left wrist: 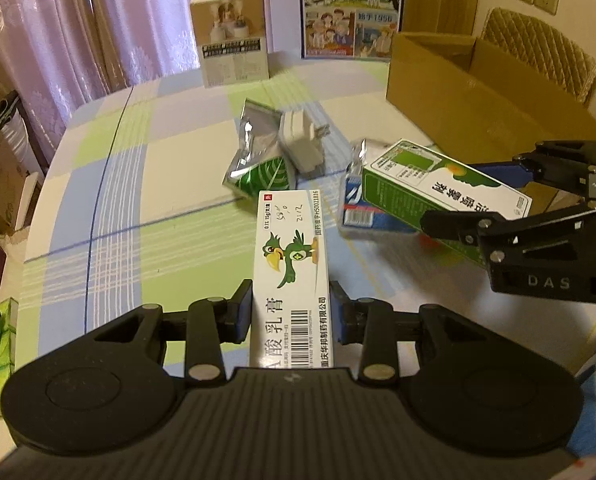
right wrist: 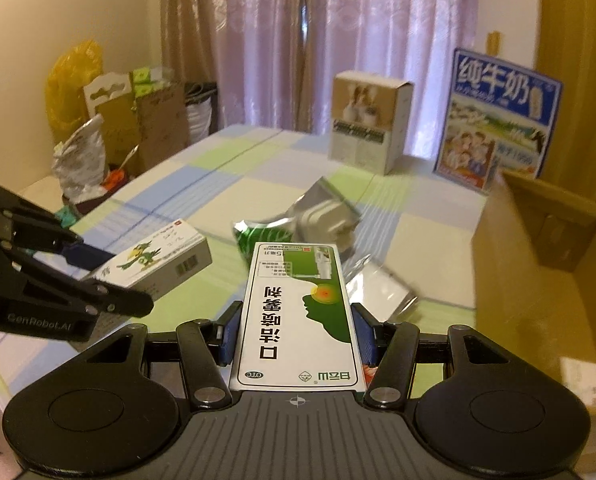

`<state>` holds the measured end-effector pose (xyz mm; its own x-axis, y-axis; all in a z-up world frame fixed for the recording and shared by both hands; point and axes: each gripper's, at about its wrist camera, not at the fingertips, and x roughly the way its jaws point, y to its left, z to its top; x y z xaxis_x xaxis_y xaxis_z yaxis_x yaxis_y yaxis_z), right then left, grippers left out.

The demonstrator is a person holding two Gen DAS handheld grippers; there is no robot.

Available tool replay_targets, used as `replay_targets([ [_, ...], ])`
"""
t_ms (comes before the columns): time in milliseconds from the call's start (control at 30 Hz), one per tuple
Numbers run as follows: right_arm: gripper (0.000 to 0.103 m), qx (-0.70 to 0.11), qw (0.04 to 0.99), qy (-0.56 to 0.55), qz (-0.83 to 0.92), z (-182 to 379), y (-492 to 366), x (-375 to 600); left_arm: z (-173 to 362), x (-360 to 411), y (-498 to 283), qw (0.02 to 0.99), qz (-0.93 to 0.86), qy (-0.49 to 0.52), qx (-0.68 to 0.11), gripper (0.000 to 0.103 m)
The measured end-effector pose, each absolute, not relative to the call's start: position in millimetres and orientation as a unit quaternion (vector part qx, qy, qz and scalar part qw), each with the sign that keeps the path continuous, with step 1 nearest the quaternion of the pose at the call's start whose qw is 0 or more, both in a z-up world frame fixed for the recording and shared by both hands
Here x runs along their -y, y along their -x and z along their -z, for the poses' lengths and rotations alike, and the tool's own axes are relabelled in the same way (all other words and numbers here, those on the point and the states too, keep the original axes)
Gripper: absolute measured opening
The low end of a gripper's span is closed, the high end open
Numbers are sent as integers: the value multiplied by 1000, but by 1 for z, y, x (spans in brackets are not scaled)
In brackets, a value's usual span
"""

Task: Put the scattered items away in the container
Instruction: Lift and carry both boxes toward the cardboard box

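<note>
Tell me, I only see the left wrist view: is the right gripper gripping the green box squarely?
Observer: Yes. Both pads of the right gripper press the long edges of the green box.
Operator: Where is the carton from there?
Observer: The carton has its wall close on that gripper's right.
Operator: What lies beyond my left gripper?
Observer: Past the left gripper and its bird box, a yellow bag stands off the table.

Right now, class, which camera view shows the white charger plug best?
The left wrist view: the plug is sharp, lying on a foil pouch with its prongs visible. The right wrist view shows it blurred and partly hidden behind the held box.
</note>
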<state>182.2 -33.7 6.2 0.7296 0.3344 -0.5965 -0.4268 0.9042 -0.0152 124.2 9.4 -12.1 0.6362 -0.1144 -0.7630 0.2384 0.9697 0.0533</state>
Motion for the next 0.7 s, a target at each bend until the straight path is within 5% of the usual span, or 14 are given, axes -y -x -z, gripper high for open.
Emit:
replay_targets([
  [700, 53, -279, 955, 30, -94, -82, -145, 154, -47, 105, -116, 910, 171, -59, -373, 33],
])
